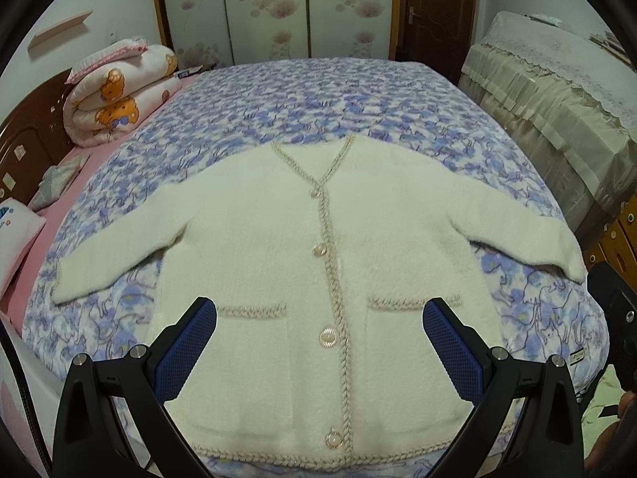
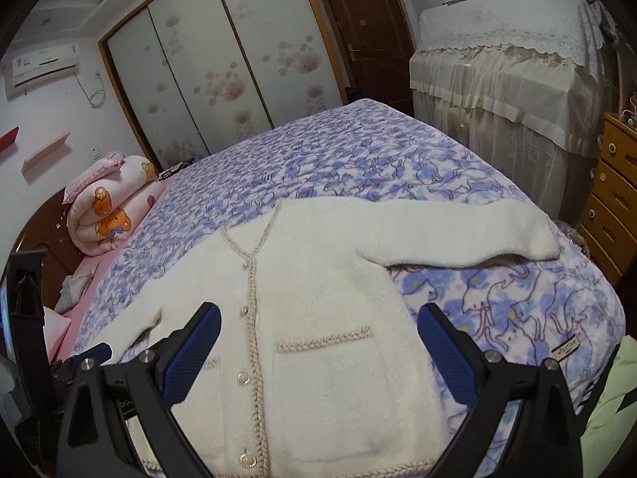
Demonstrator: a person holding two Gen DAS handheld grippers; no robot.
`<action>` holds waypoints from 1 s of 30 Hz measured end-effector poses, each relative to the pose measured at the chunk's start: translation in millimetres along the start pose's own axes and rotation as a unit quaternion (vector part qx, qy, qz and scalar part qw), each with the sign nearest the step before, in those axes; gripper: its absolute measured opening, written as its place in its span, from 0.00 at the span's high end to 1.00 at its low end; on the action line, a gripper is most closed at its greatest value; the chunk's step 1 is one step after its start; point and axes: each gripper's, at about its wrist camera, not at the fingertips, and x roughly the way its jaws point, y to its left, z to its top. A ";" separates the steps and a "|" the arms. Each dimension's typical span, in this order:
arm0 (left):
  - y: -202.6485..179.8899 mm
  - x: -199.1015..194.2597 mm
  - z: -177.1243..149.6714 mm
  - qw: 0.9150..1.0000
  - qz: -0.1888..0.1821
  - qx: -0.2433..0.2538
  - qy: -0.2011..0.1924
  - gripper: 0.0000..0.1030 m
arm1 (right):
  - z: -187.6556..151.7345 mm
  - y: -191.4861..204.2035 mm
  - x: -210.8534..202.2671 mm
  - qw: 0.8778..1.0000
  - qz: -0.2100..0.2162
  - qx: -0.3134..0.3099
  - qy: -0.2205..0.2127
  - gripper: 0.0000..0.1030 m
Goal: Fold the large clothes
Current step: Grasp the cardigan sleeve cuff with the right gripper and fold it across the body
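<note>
A cream fuzzy cardigan (image 1: 326, 247) with braided trim, pearl buttons and two front pockets lies flat and face up on the bed, both sleeves spread out sideways. It also shows in the right wrist view (image 2: 318, 318). My left gripper (image 1: 320, 318) is open and empty, hovering above the cardigan's lower front near the pockets. My right gripper (image 2: 318, 322) is open and empty, above the cardigan's right pocket (image 2: 324, 378). The right sleeve (image 2: 477, 235) reaches toward the bed's right edge. The left gripper's blue tip (image 2: 93, 352) shows at the left of the right wrist view.
The bed has a blue-and-white cat-print blanket (image 1: 318, 99). A rolled pink bear-print quilt (image 1: 119, 95) sits at the headboard on the left. A cloth-draped cabinet (image 2: 505, 91) and a wooden drawer chest (image 2: 615, 199) stand to the right. Wardrobe doors (image 2: 223, 63) lie beyond the bed.
</note>
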 end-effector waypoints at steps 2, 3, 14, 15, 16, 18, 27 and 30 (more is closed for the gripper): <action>-5.3 -4.8 10.2 0.999 -0.014 0.015 -0.025 0.00 | 13.8 -2.2 -1.9 1.000 -0.006 -0.022 -0.005 0.03; -8.2 -6.9 16.9 0.999 -0.020 0.022 -0.036 0.01 | 20.4 -3.3 -3.4 0.999 -0.012 -0.034 -0.010 0.03; -42.0 -30.4 97.7 0.987 -0.091 0.016 -0.129 0.00 | 94.9 -40.1 -19.0 0.991 -0.047 -0.102 -0.076 0.03; -48.3 -29.1 105.0 0.987 -0.088 0.021 -0.135 0.00 | 98.3 -46.1 -17.9 0.990 -0.054 -0.099 -0.081 0.03; -56.0 -26.7 112.8 0.986 -0.083 0.026 -0.142 0.00 | 102.3 -52.0 -16.2 0.990 -0.062 -0.097 -0.087 0.03; -68.6 -21.4 123.7 0.985 -0.081 0.033 -0.151 0.00 | 108.3 -65.3 -10.6 0.988 -0.084 -0.092 -0.095 0.03; -134.2 52.3 156.7 0.987 -0.078 0.056 -0.126 0.00 | 115.9 -159.6 66.1 0.995 -0.096 0.001 -0.026 0.03; -153.2 94.4 157.0 0.990 -0.082 0.060 -0.097 0.00 | 104.9 -198.7 101.2 0.993 -0.101 0.065 0.020 0.03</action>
